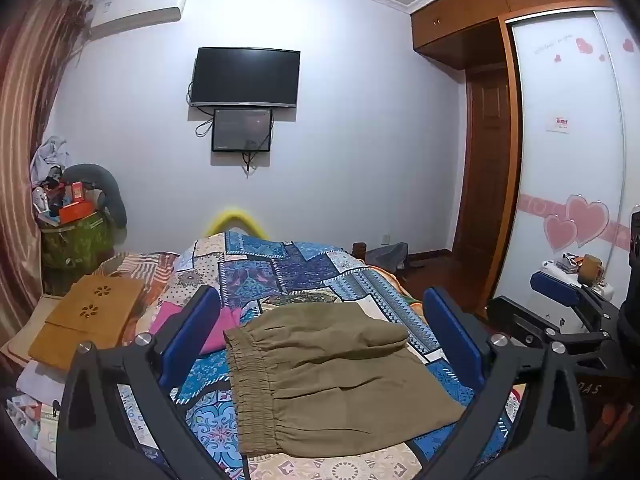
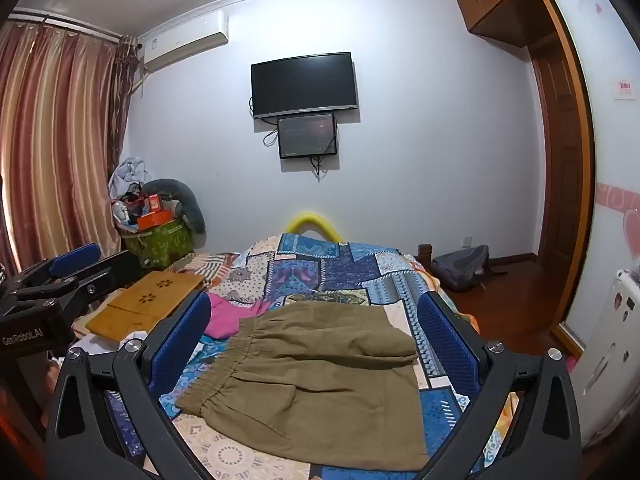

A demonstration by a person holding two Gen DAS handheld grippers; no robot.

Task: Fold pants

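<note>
Hovering spread and empty above the bed, both grippers, left and right, frame the folded olive pants, apparently finished.

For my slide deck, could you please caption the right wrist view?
Open right gripper above folded olive pants on a patchwork bedspread, left gripper off to the side.

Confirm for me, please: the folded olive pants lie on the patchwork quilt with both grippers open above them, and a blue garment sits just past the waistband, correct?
Not quite: the garment past the waistband is pink, not blue, as the right wrist view shows. The folded olive pants do lie on the patchwork quilt, with the left gripper and right gripper open.
</note>
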